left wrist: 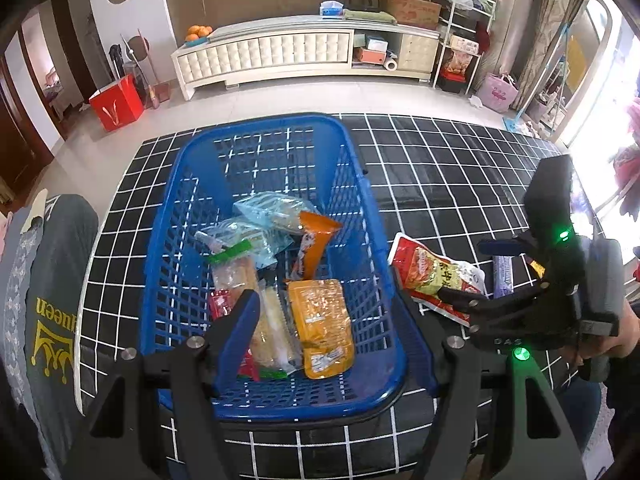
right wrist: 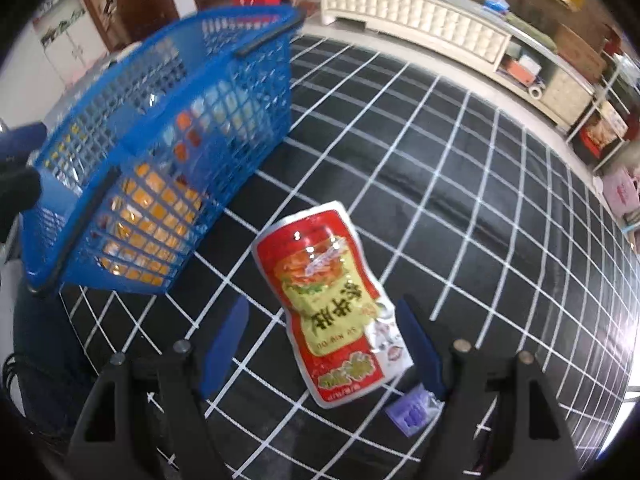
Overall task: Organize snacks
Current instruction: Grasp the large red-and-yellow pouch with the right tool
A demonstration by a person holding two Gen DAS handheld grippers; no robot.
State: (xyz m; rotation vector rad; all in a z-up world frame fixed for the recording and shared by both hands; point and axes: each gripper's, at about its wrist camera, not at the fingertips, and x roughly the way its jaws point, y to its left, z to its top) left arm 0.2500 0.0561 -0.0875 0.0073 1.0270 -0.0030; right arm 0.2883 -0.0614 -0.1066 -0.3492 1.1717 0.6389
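We see a red snack pouch [right wrist: 334, 304] lying flat on the counter [right wrist: 460, 168], which is covered in a black cloth with a white grid. The pouch is glossy, with a red border, a yellow-green panel carrying large dark characters, a picture of food near its top, and a silvery white patch along its right edge; its top edge is narrower and slightly curled. Our right gripper [right wrist: 324, 344] hangs just above it with its jaws spread wide, one blue finger [right wrist: 226, 344] on each side of the pouch's lower half, gripping nothing. A small purple packet [right wrist: 412, 410] lies at the pouch's lower right corner, near the right finger. To the left of the pouch stands a blue plastic basket [left wrist: 360, 208] with lattice walls and a dark handle strip along its rim. Inside it we make out an orange pouch [left wrist: 322, 332], a narrower orange wrapper [left wrist: 314, 244] standing up, clear bluish bags [left wrist: 272, 212], a clear pack with a green strip [left wrist: 236, 264] and a bit of red wrapper [left wrist: 220, 304]. Our left gripper [left wrist: 332, 344] hovers over the basket's near end with its jaws apart and empty, the right-hand finger outside the basket wall. From the left wrist view, the red pouch sits just right of the basket, close but apart.
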